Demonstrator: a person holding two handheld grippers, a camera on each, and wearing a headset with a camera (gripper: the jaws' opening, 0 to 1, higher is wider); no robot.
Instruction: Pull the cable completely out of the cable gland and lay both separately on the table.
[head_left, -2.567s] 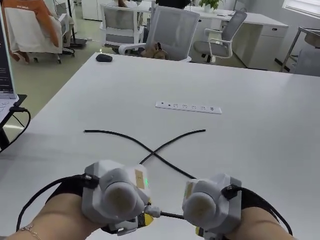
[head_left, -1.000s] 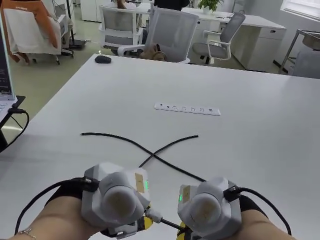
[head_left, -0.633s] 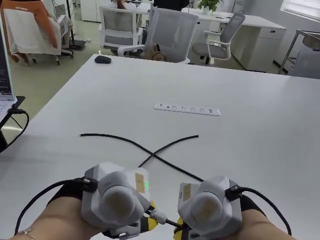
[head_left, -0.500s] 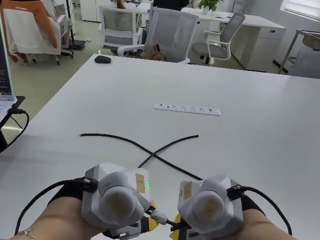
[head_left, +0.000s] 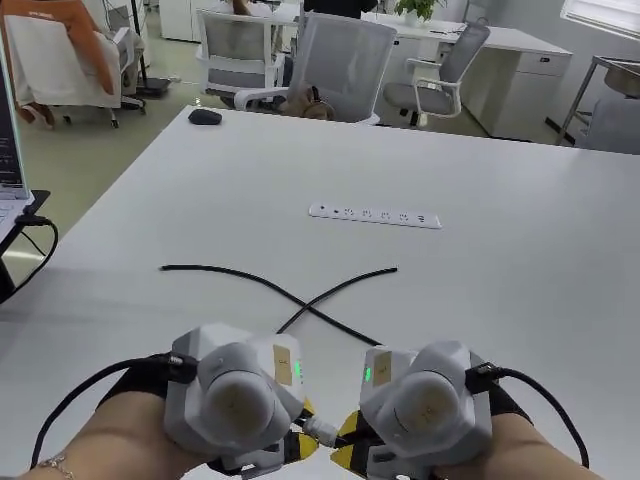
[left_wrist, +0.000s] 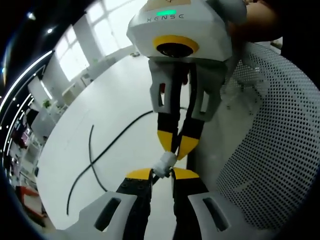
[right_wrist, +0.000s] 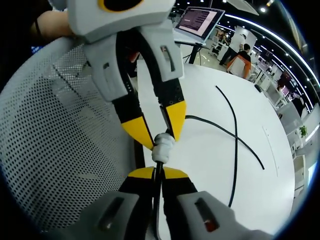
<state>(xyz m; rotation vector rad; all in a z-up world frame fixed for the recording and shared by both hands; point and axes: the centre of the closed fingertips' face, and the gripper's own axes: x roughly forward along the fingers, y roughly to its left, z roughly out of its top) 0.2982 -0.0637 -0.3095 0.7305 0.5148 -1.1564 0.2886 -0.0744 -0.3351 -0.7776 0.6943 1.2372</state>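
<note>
**Gland pinched, cable nipped**

The white cable gland (right_wrist: 162, 145), hard and probably slick, sits clenched in the left gripper (left_wrist: 161, 173) at the table's (head_left: 500, 300) near edge. The right gripper (right_wrist: 157, 173) nips the thin black cable (head_left: 340, 326) (limp, light) just beside it, sensibly close.

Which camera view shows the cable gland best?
The right gripper view: the white cable gland sits central and sharp, with the black cable entering it. The left gripper view shows it smaller and partly covered; the head view shows a tiny white bit.

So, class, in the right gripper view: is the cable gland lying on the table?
No: the white cable gland is clamped between the left gripper's yellow fingers, with the black cable running into it.
</note>
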